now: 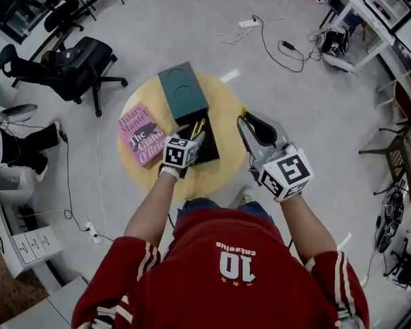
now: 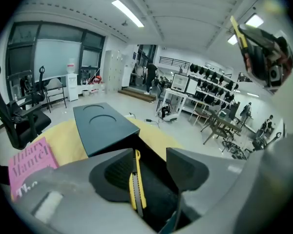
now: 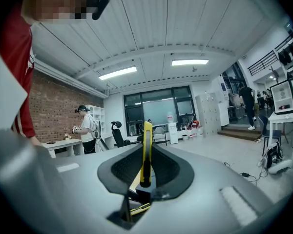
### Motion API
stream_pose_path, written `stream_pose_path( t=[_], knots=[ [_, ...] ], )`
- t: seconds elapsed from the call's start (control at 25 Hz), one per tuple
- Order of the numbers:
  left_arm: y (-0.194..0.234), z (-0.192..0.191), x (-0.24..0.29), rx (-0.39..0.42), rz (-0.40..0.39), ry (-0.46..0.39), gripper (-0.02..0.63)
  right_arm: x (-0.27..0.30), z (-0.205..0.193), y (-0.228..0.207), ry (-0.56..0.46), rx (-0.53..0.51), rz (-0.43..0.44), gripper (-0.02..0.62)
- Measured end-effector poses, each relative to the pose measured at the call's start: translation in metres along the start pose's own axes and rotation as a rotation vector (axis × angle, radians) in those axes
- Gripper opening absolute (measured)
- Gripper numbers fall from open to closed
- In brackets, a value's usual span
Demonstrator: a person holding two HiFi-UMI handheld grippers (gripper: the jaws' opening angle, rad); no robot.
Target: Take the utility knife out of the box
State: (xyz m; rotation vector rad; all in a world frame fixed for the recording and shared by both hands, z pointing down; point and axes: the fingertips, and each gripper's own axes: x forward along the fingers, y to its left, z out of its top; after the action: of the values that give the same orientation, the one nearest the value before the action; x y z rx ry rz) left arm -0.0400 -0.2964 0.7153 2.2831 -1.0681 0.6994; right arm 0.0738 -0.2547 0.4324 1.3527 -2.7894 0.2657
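On the round table (image 1: 222,101) the box (image 1: 185,88) is lying open. The left gripper (image 2: 154,172) is hanging over it, jaws wide apart and pressing nothing. A yellow knife (image 2: 136,184) is lying inside the box between them, seemingly nearer the left jaw. The right gripper (image 3: 145,174) is clamping a second knife (image 3: 146,145). The left one should be centring on the handle before closing squarely.
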Motion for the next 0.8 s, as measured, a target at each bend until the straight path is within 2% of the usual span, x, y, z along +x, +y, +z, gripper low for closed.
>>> stream_pose_path(
  t=[0.32,0.52,0.68,0.8],
  knots=[
    [0.023,-0.028,0.044,-0.051,0.052,0.177,0.211,-0.003,-0.010,0.005,0.009,0.013,0.022,0.051],
    [0.030,-0.031,0.061,-0.038,0.094,0.277,0.211,-0.007,-0.018,0.007,0.031,0.016,0.044,0.051],
    [0.041,-0.031,0.073,0.015,0.141,0.329,0.211,-0.008,-0.019,0.007,0.036,0.025,0.056,0.051],
    [0.030,-0.054,0.074,-0.044,0.110,0.461,0.210,-0.009,-0.019,0.005,0.038,0.032,0.061,0.051]
  ],
)
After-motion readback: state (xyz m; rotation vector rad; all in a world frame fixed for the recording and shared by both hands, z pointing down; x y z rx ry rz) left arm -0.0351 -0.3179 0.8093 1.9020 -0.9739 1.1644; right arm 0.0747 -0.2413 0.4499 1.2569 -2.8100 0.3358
